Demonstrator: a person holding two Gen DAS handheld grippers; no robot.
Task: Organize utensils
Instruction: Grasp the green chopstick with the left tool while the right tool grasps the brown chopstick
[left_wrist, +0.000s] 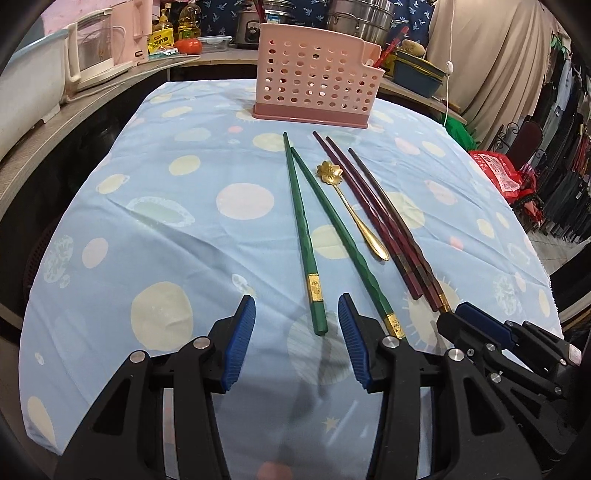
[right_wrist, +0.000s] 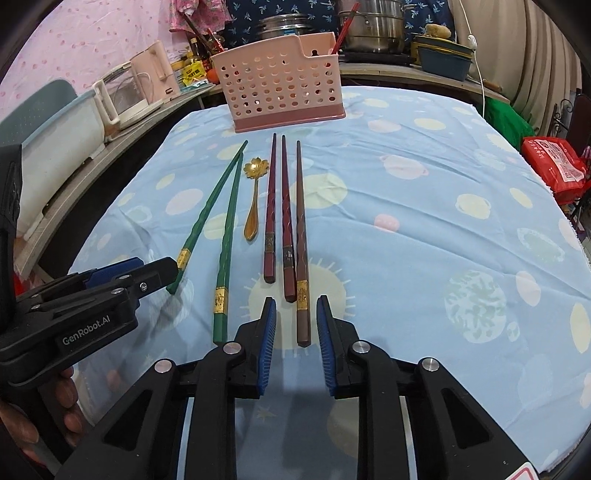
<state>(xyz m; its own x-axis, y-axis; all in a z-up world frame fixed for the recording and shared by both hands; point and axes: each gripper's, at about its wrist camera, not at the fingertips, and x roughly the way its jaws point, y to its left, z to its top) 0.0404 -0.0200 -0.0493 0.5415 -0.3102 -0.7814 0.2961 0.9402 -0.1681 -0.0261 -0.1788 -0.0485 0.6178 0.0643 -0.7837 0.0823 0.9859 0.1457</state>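
Note:
On the blue dotted tablecloth lie two green chopsticks (left_wrist: 301, 221) (right_wrist: 229, 221), a gold flower spoon (left_wrist: 354, 214) (right_wrist: 253, 206), two dark red chopsticks (left_wrist: 373, 206) (right_wrist: 271, 206) and a brown chopstick (left_wrist: 397, 225) (right_wrist: 301, 236). A pink perforated holder (left_wrist: 314, 81) (right_wrist: 280, 81) stands upright behind them. My left gripper (left_wrist: 297, 314) (right_wrist: 162, 271) is open, low over the cloth, its pads either side of one green chopstick's thick end without touching it. My right gripper (right_wrist: 296, 306) (left_wrist: 454, 314) is open with a narrow gap, its pads flanking the brown chopstick's thick end.
A counter along the left carries a white tub (left_wrist: 26, 88) and a pink kettle (left_wrist: 99, 48). Steel pots (right_wrist: 373, 26) and a blue basin (right_wrist: 443, 59) stand behind the holder. A red bag (right_wrist: 554, 166) sits past the table's right edge. A hand (right_wrist: 70, 406) holds the left gripper.

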